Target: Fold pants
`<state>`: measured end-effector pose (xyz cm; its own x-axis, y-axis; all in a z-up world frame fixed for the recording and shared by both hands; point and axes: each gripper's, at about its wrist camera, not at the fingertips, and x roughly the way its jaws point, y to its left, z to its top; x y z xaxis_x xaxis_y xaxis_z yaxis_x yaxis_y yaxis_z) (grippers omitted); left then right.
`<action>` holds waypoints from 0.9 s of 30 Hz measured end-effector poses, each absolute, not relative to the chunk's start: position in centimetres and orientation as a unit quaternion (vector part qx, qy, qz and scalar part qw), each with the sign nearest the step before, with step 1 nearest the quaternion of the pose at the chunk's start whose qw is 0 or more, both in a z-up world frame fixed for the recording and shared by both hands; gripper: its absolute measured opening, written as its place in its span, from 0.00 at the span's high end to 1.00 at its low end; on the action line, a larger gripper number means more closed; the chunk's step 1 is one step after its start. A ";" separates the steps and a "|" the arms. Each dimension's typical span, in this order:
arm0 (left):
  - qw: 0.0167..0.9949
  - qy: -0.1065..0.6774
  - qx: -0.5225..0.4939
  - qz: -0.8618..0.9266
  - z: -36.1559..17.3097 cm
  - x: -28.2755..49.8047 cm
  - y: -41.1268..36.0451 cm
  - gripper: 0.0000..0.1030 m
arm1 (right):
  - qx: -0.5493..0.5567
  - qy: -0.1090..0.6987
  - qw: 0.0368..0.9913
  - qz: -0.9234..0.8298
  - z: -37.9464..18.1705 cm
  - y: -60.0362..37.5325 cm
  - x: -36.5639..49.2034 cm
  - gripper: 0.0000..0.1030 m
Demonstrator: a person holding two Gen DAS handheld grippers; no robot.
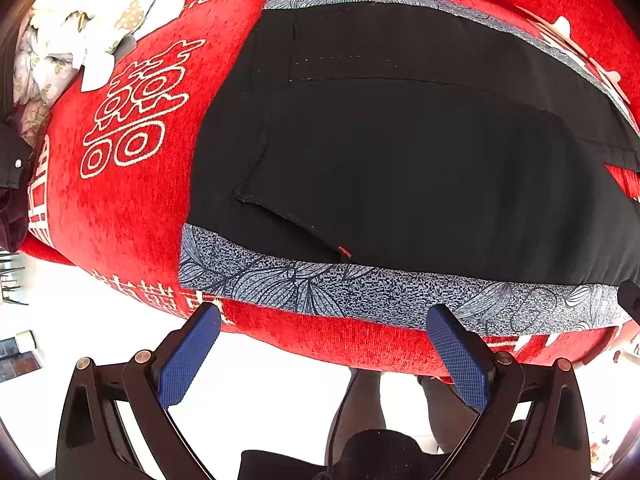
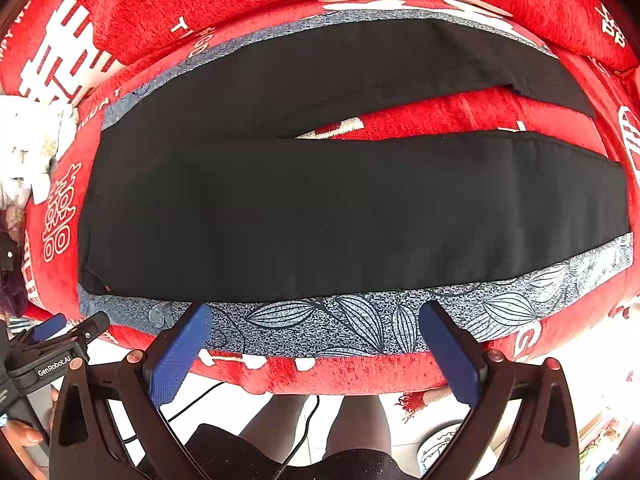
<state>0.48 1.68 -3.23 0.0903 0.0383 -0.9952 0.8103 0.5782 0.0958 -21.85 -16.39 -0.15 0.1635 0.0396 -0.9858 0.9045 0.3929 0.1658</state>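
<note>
Black pants point(image 2: 340, 216) lie flat on a blue leaf-print cloth point(image 2: 352, 328), waist to the left, both legs stretching right with a red gap between them. The left wrist view shows the waist end of the pants point(image 1: 400, 152) with a back pocket. My left gripper point(image 1: 324, 316) hovers open above the near edge of the cloth point(image 1: 360, 292), nothing between its blue pads point(image 1: 188, 360). My right gripper point(image 2: 316, 316) is open too, over the near edge by the closer leg. The left gripper point(image 2: 60, 332) also shows at the right view's lower left.
A red cover with white characters point(image 1: 120, 184) spreads under the cloth. A crumpled white floral fabric point(image 1: 88, 20) lies at the far left. The person's legs point(image 2: 320, 424) stand on white floor point(image 1: 260, 392) below the near edge. A dark garment point(image 1: 10, 184) hangs at the left.
</note>
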 end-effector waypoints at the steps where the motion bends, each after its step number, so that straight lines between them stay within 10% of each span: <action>1: 0.650 0.605 0.351 -0.296 -3.2 0.5 1.7 0.00 | 0.431 0.548 0.630 -0.343 -0.1 -16.4 -21.8 0.00; 27: 0.610 0.690 0.123 -0.371 -4.1 8.2 8.4 0.00 | 0.582 0.434 0.648 -0.229 -2.1 -16.3 -22.7 0.01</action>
<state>8.24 8.39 -4.10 -0.2262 -0.2816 -0.9325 0.6222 0.6948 -0.3607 -22.65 -16.26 -2.13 0.5181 0.2086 -0.8295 0.8023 0.2177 0.5558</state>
